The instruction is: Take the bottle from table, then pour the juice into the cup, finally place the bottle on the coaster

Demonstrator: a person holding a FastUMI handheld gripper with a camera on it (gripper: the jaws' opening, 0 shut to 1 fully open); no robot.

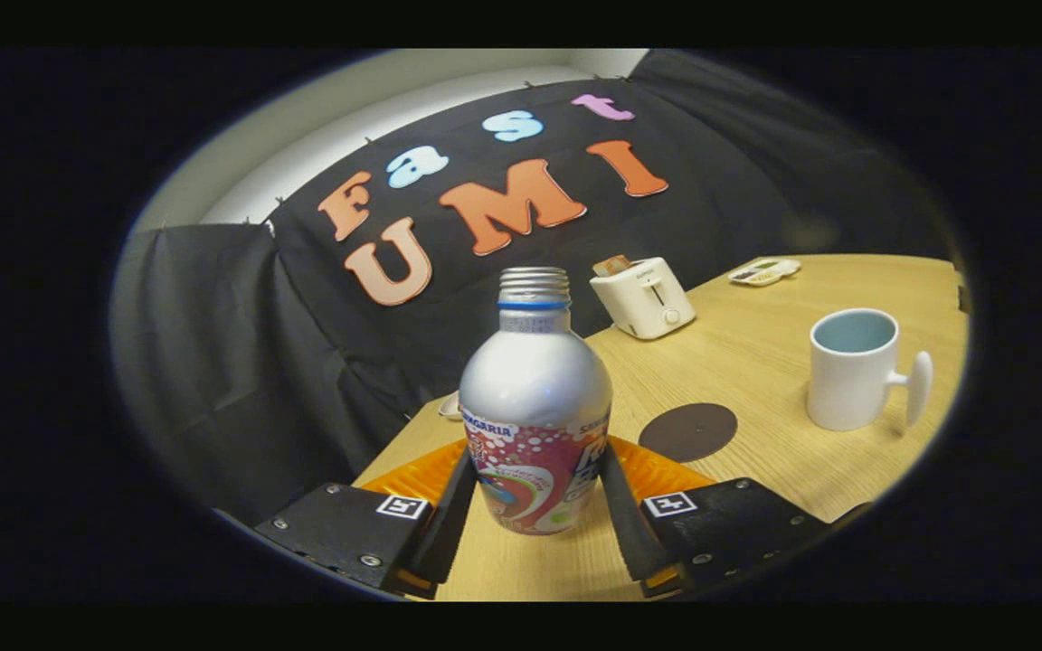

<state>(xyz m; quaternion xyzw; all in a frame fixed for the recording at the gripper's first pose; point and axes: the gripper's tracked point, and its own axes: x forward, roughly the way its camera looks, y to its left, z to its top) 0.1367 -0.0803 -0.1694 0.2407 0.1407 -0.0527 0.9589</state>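
so the gripper is basically two chunky angular blocks with silver screws dotted around, a little square black-and-white tag marker on each, and some orange housing peeking out behind

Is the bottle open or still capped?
Open: the bottle, between the tongs, shows bare screw threads and no cap.
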